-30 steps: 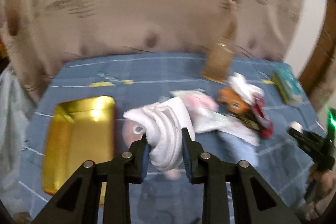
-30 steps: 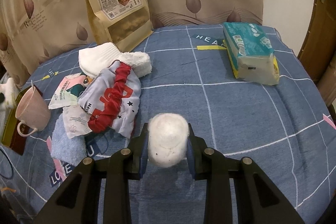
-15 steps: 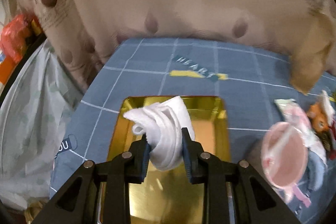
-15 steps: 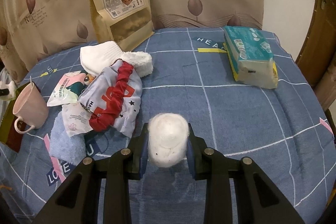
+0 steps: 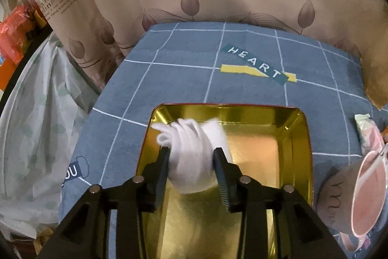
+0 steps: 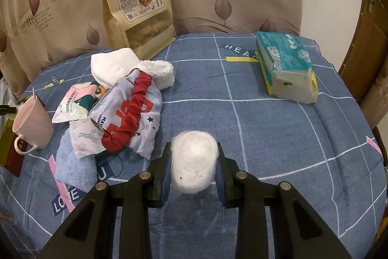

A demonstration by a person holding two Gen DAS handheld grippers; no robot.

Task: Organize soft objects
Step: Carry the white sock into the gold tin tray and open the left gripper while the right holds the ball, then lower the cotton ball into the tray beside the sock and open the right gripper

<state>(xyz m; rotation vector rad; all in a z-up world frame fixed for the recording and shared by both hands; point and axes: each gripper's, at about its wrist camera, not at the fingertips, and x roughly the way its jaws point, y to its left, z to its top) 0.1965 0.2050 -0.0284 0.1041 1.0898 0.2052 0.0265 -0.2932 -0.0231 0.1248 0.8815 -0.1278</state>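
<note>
Releasing a white knitted sock (image 5: 194, 174) from the left tool (image 5: 191, 152), directly over a shallow gold-coloured rectangular metal tray (image 5: 228, 108) lying below and just ahead of the fingertips. Hanging between the two pads, bulging past them on the far side, with the toe end blurred and drooping towards the tray floor.

Judging the step in hand as the drop into the tray. Doing it well probably means:
- holding the tool steady above the tray's middle while parting the jaws, not drifting towards the left rim nearest the sock;
- opening wide enough for the soft knit to slip off both ribbed pads rather than clinging to one;
- lifting straight away only once the sock is lying free on the tray floor.

Opening at this moment, roughly half parted, both pads appearing to touch the sock's sides, so not yet let go.

Clenching a white fluffy ball of wool (image 6: 192, 166) in the right tool (image 6: 194, 149), jaws narrow and pressing on both sides, held above a worktop covered in blue checked cloth (image 6: 266, 137).

Further out: standing to the right of the left tool, beside the tray, a pale pink ceramic mug (image 5: 368, 193); lying ahead and left of the right tool, a grey cloth pouch with a red gathered band (image 6: 131, 113).
</note>
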